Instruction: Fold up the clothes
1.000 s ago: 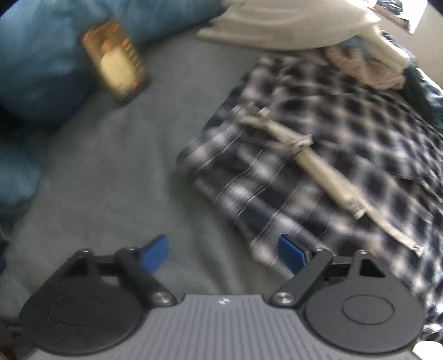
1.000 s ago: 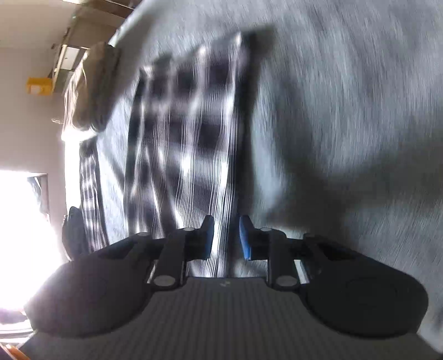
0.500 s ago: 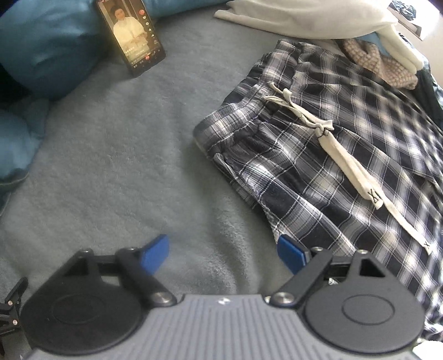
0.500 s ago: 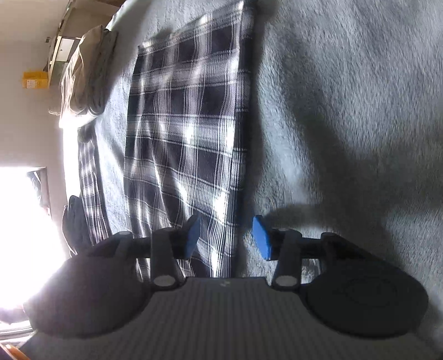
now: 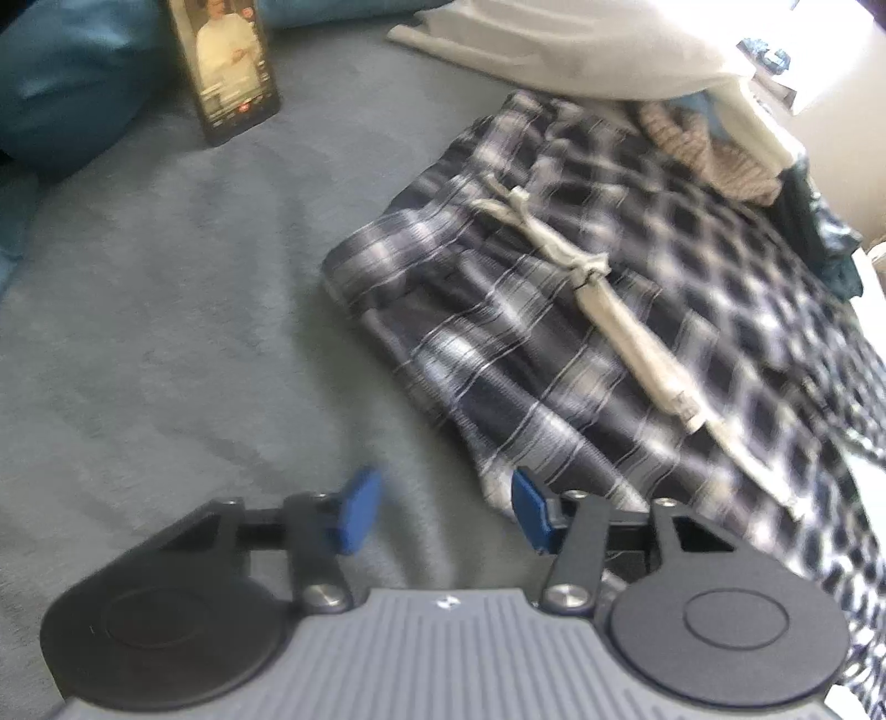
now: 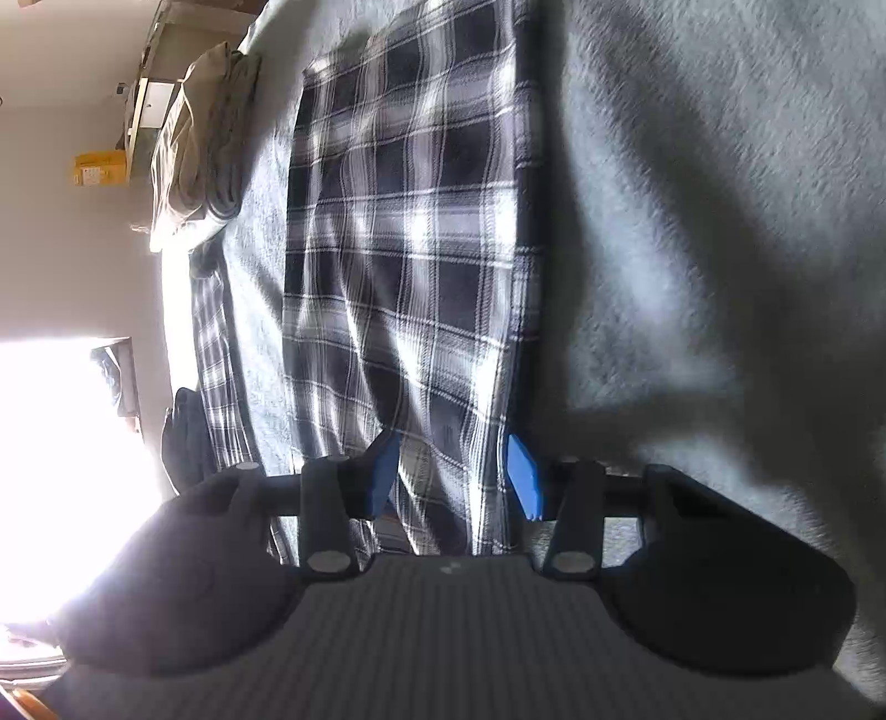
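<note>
One pair of plaid trousers [image 5: 637, 310] lies spread on a grey bed [image 5: 183, 310], waistband end toward the left tool [image 5: 446, 512], a leg running away under the right tool [image 6: 451, 471]. One pale drawstring [image 5: 603, 299], knotted once, lies across the front of the waistband.

Left tool: fingers apart, nothing between them, hovering just off the near waistband corner. Its right fingertip sits close to the fabric edge; contact cannot be confirmed, as this view is blurred. The placement suits a pinch on that corner.

Right tool: fingers apart, straddling the lower part of the trouser leg near its edge. Cloth shows between the fingers, but they are not closed on it. The placement suits a grip at the far end of the garment, so that both ends could be lifted together.

Judgement: the trousers lie flat and at full length, with no cross-fold visible. Whether the legs are already laid one on the other cannot be settled; the right wrist view shows a second, narrower plaid strip [image 6: 213, 354] beside the main leg, and its relation to it is unclear.

Other items counted: one phone [image 5: 232, 61] propped upright against a blue pillow [image 5: 72, 83], screen lit; one pale garment or pillow [image 5: 565, 50] beyond the waistband; one knitted brown item [image 5: 703, 149] beside it; one stack of folded olive cloth [image 6: 205, 138] at the far end of the bed.
</note>
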Demonstrator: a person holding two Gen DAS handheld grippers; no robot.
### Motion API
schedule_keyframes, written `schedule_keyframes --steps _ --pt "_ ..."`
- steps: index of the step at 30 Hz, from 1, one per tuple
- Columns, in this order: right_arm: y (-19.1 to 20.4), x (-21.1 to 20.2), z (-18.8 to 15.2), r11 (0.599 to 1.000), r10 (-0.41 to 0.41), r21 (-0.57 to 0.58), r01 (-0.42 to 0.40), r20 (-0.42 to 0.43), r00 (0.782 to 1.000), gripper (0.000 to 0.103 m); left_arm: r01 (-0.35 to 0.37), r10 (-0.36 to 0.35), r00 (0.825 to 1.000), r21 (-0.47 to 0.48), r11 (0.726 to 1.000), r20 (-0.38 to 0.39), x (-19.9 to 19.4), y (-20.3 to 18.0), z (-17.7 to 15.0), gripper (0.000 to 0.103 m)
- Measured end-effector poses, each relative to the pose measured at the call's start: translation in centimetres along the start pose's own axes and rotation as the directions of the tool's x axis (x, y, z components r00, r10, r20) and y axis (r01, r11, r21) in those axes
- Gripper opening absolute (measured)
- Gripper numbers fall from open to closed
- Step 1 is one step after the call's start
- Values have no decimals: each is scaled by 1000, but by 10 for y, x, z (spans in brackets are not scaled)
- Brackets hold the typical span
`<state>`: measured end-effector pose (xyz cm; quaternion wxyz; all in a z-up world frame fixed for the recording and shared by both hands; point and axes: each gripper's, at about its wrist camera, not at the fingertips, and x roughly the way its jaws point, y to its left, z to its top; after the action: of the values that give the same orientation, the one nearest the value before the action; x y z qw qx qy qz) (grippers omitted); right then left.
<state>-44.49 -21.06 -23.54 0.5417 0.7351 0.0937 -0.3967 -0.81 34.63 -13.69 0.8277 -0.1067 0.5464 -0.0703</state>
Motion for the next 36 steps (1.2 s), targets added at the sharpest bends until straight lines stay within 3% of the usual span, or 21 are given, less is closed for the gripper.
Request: schedule_keyframes --steps 5,8,19,24,27,31,34,36 --pt "6 9 -2 999 44 -13 -45 -27 999 43 61 -61 998 -26 998 6 11 -2 9 36" --pt "2 14 -6 999 39 -3 -39 -50 998 43 55 -55 998 -44 998 -10 17 -6 9 23" --pt "-14 30 -20 999 22 32 -18 -133 991 43 32 -37 998 -114 993 -42 35 1 8 22" --pt "-11 44 -31 999 37 32 -31 -211 977 43 28 -32 999 -116 993 -38 38 -4 11 22" --pt "-6 58 -39 998 61 28 -56 -281 958 44 25 -30 999 -127 992 -34 42 -5 13 22" --pt "6 74 -52 1000 16 -17 -22 -317 948 43 16 -19 1000 -145 989 -21 48 -8 13 20" --pt "17 76 -57 998 21 -52 -38 -302 953 30 2 -3 1000 -162 987 -6 49 -12 13 17" --pt "24 77 -61 996 25 -76 -49 -292 956 10 -7 7 1000 -173 985 4 50 -15 12 11"
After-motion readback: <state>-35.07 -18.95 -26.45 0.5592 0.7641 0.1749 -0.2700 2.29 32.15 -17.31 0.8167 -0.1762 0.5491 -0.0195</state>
